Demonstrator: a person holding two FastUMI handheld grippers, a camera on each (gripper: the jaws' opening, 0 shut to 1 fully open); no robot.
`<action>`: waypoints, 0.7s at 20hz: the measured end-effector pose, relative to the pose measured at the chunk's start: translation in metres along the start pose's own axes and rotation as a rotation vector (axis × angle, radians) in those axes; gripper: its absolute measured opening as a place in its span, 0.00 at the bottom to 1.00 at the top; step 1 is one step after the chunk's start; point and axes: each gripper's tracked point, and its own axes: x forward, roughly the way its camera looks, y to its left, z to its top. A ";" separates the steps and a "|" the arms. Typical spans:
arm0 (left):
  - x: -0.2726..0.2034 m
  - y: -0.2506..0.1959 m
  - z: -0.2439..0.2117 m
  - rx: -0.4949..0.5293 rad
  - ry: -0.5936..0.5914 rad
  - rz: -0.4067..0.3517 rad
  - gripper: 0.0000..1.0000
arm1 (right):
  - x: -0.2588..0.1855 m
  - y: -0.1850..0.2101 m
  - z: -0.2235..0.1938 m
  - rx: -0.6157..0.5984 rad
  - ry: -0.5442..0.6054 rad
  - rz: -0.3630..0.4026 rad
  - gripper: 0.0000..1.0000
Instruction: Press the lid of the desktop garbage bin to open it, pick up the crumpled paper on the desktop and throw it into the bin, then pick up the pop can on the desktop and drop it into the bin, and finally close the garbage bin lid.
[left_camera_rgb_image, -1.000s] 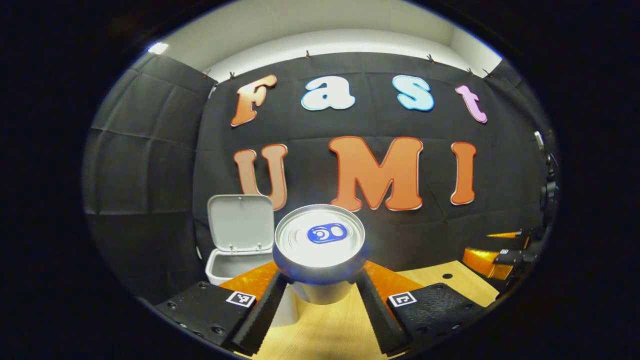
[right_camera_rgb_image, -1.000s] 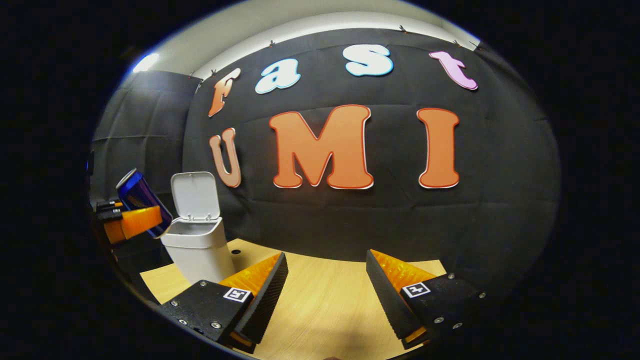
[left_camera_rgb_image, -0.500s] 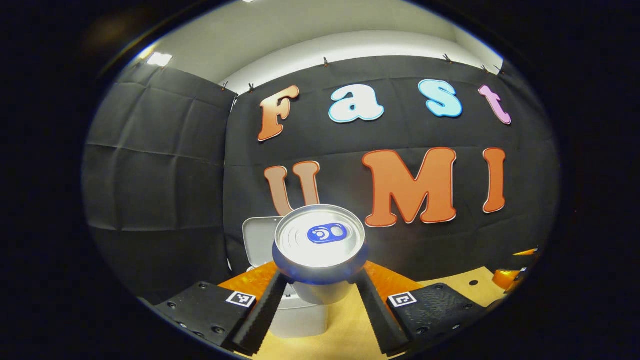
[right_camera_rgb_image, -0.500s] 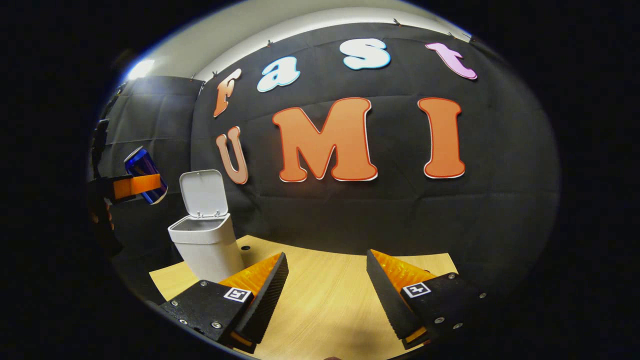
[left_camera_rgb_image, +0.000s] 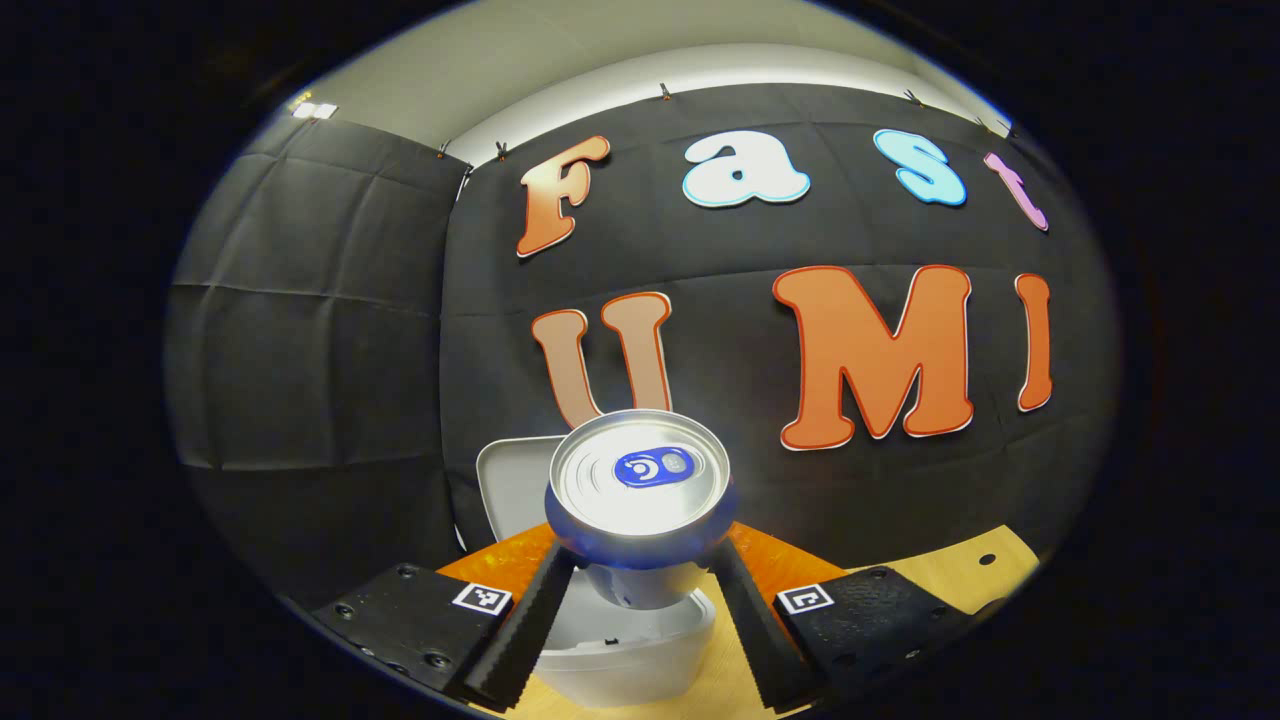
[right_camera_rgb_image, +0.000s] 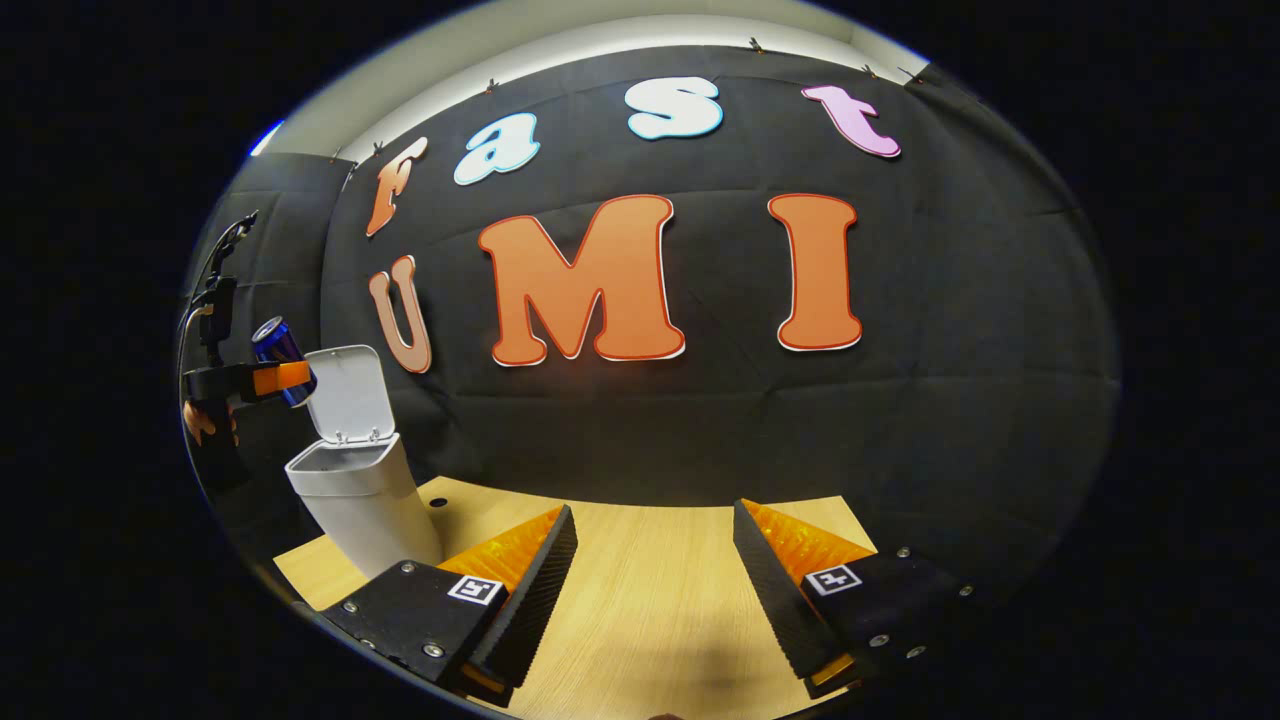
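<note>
Pop can (left_camera_rgb_image: 640, 490) clamped in left gripper (left_camera_rgb_image: 640, 600), above open bin (left_camera_rgb_image: 625, 660). Right gripper (right_camera_rgb_image: 650, 590) apart, idle. Risk: off-centre release, striking rim or raised lid (right_camera_rgb_image: 345, 395), falling outside.

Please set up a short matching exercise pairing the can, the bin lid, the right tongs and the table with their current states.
Things:
1. can
2. lid
3. right tongs
4. table

States:
A. open, holding nothing
B. light wood, under the bin
C. gripped in the left tongs above the bin
D. raised upright

Pairs: 1-C, 2-D, 3-A, 4-B
</note>
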 end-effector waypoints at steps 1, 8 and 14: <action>0.009 0.003 -0.003 -0.003 0.005 -0.004 0.81 | 0.001 0.001 0.001 -0.004 0.002 -0.009 0.94; 0.061 0.032 -0.036 -0.012 0.064 -0.016 0.81 | 0.016 0.022 0.004 -0.030 0.008 -0.032 0.94; 0.081 0.046 -0.058 -0.010 0.102 -0.015 0.83 | 0.019 0.031 0.004 -0.046 0.009 -0.042 0.94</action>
